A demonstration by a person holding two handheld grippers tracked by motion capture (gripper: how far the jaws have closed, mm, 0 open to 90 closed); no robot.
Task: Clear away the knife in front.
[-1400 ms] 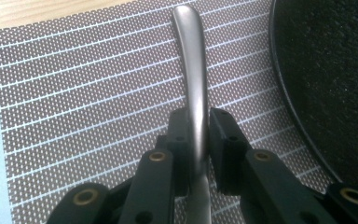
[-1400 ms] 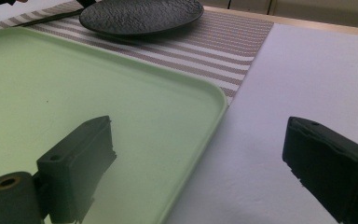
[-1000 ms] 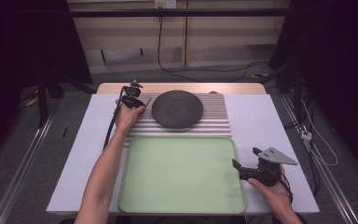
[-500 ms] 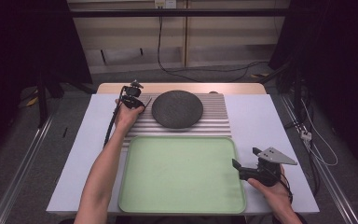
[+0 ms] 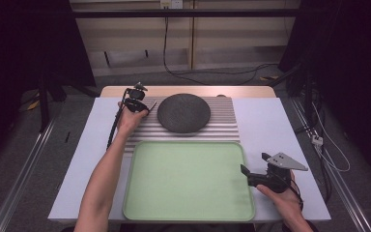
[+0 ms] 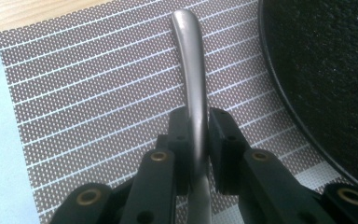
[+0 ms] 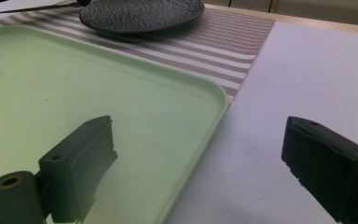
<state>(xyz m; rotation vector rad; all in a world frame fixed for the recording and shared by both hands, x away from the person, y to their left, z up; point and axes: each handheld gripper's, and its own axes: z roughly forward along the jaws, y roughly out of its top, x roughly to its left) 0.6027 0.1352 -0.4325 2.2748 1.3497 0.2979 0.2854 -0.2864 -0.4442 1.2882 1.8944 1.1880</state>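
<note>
While the green tray (image 5: 188, 179) lies nearest the person, the striped placemat (image 5: 222, 121) beyond it bears the dark plate (image 5: 183, 112). Left of that plate, the left gripper (image 6: 196, 135) is clamped on the metal utensil handle (image 6: 189, 60), whose long axis runs straight ahead from the jaws. The right gripper (image 7: 200, 158) waits with jaws apart beside the tray, well away.

I can read no writing, label, brand, number or sign anywhere I look, in any of the three views.
</note>
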